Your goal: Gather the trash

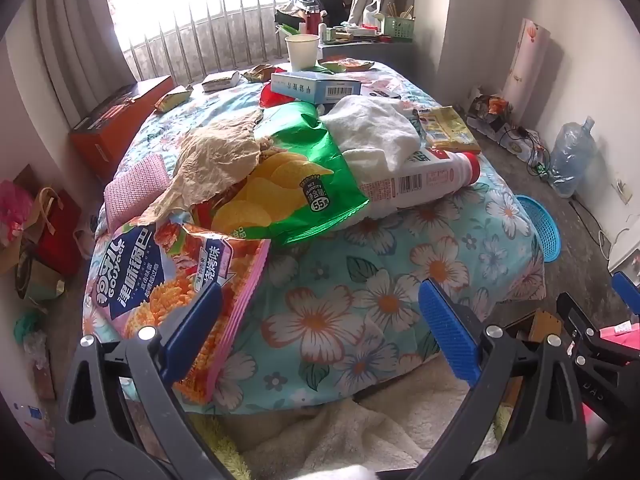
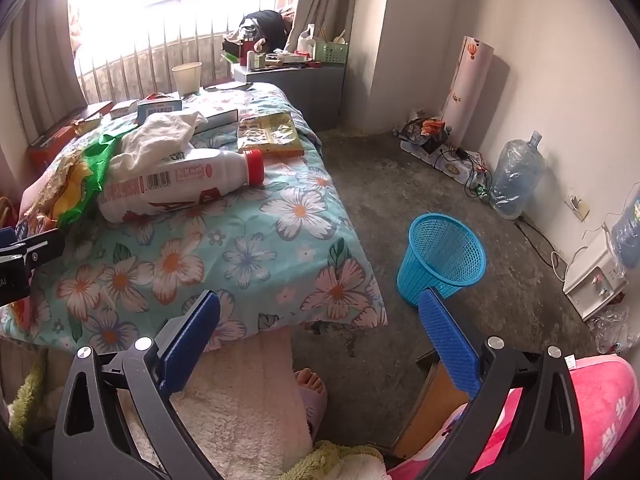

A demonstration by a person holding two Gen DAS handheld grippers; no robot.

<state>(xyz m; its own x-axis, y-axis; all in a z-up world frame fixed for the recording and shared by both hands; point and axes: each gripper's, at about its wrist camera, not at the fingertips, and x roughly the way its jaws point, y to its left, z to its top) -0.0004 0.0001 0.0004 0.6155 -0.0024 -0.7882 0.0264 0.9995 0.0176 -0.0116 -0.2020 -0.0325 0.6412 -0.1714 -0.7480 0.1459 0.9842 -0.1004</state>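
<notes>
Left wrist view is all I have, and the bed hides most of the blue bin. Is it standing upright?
Observer: Yes, the bin stands on its base, mouth up, on the floor off the corner of the bed.
Operator: Anything inside it?
Observer: The part of its inside that shows looks empty.
Operator: Is the right gripper holding anything?
Observer: No, the right gripper is open and holds nothing.
</notes>
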